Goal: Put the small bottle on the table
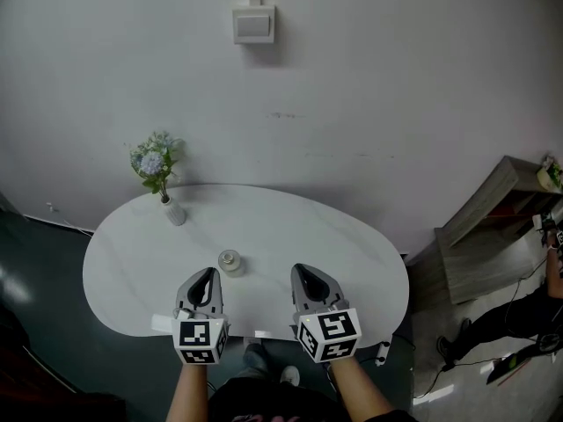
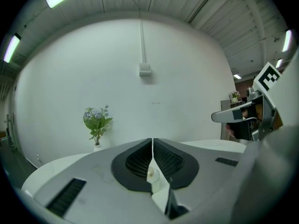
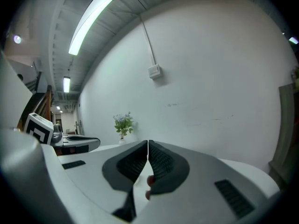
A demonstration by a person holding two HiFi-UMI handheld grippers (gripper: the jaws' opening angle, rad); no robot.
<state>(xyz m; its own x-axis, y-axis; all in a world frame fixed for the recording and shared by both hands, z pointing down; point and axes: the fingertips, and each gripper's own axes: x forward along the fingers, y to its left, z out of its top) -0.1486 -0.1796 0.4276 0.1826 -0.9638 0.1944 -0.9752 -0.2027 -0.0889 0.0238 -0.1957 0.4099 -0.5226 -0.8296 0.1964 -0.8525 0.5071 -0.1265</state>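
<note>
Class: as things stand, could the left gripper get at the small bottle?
Probably yes: the bottle stands just ahead of the left gripper, nothing between them, though its jaws are shut.

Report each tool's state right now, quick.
Left tool: closed, holding nothing; the small bottle stands free on the table.
Right tool: closed, holding nothing.

Left tongs (image 1: 209,274) and right tongs (image 1: 302,272) are closed.
</note>
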